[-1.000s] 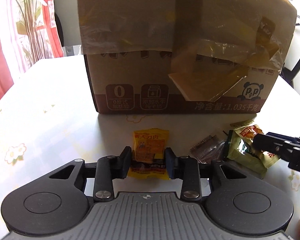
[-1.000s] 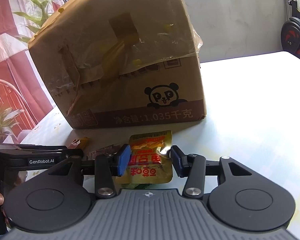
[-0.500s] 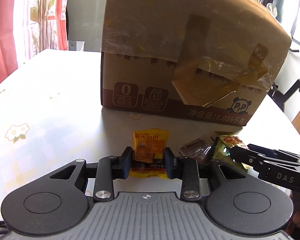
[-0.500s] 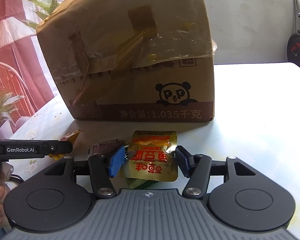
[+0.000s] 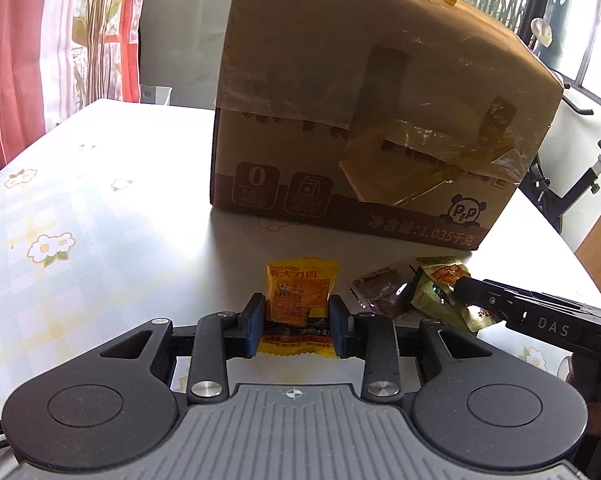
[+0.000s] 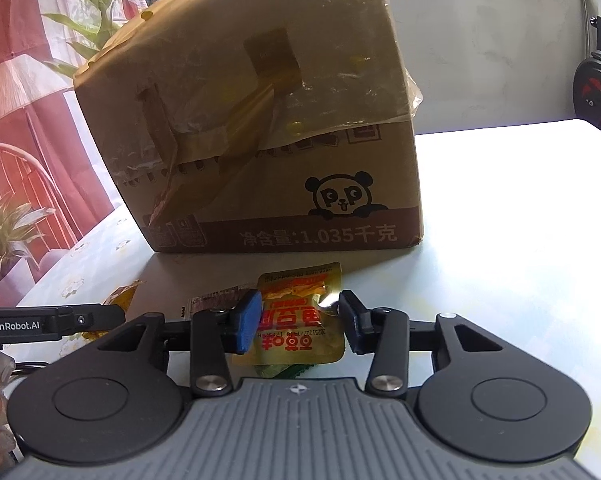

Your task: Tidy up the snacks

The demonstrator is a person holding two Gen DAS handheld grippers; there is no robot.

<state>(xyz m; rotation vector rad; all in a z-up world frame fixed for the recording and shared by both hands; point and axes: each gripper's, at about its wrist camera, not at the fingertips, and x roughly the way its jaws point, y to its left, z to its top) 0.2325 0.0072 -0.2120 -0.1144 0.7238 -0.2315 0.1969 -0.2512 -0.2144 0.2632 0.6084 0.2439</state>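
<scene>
The cardboard box [image 5: 364, 120] stands upright on the bench [image 5: 100, 216], its taped flaps folded over the front face, and serves as the reference for all positions. In front of the box, toward its left half in the left wrist view, the left hand-held gripper [image 5: 298, 322] is clamped narrow on the yellow snack packet [image 5: 300, 300], both pads pressing the packet's edges. In front of the box's right half, a dark clear-wrapped snack [image 5: 380, 290] lies on the bench, just beside the yellow packet. Further right, below the panda print on the box, lies the gold snack packet [image 6: 300, 320]. The right hand-held gripper [image 6: 300, 320] brackets this gold packet at a middling width; its jaws have just been closing, with the packet between them. The left pad [image 6: 246, 320] touches the packet's edge, while the right pad stands a little clear of it, so no firm grip is confirmed. A green wrapper [image 6: 284, 370] shows partly beneath the gold packet.
</scene>
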